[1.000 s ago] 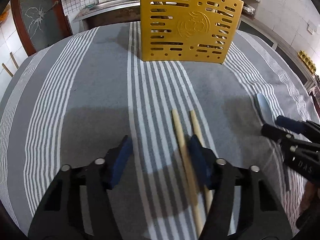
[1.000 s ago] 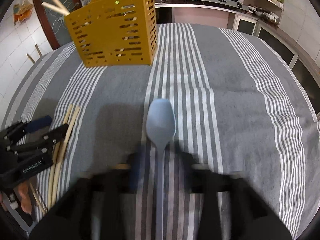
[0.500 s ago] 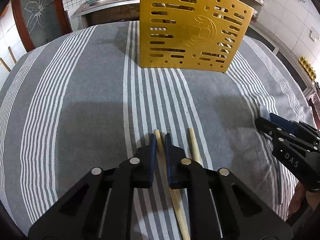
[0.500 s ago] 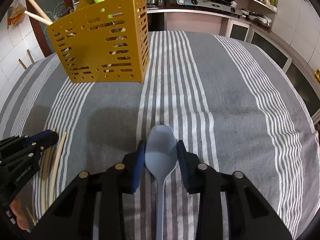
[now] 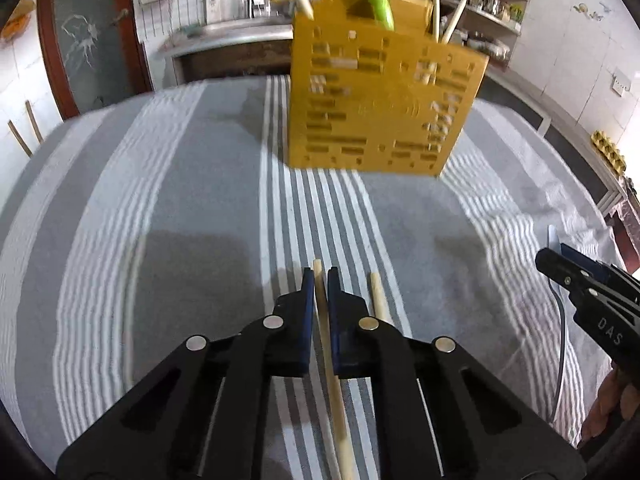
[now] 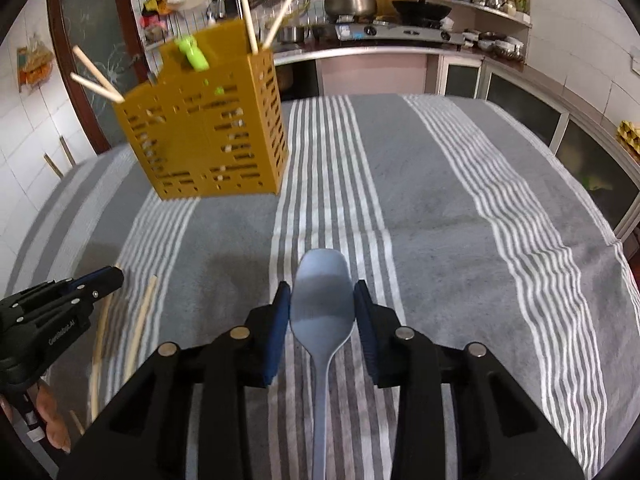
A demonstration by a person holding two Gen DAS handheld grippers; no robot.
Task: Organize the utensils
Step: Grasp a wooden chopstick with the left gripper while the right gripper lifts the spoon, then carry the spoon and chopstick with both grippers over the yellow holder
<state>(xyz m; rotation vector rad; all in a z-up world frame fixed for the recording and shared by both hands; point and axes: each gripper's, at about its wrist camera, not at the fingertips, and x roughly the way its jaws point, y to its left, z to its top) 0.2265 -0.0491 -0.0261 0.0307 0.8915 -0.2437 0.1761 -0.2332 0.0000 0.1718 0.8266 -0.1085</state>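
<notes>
Looking along the left gripper (image 5: pixel 318 280), its blue-padded fingers (image 5: pixel 306 308) are pressed narrowly on a pale wooden chopstick (image 5: pixel 332 380), which runs back between them toward the camera. A second wooden chopstick (image 5: pixel 378 296) lies just to the right on the grey-and-white striped cloth covering the surface (image 5: pixel 160 220). The perforated yellow plastic utensil holder (image 5: pixel 380 108) stands farther ahead, already carrying several sticks and a green item; it is blurred here. At the right edge, the right gripper (image 5: pixel 560 268) shows with a blue-grey handle trailing beneath it.

Through the right wrist camera, the right gripper's fingers (image 6: pixel 278 320) sit against both sides of the bowl of a light blue plastic spoon (image 6: pixel 322 308), holding it, handle pointing back to the camera. The yellow holder (image 6: pixel 204 136) stands ahead and left, well apart from the spoon. The left gripper (image 6: pixel 108 276) appears at the left edge beside the loose chopstick (image 6: pixel 140 320).

The step in hand looks like pickup: both utensils seem gripped. Next, each probably needs carrying over the holder's open top, tipping upright and releasing into a compartment, one hand at a time to avoid crowding.
</notes>
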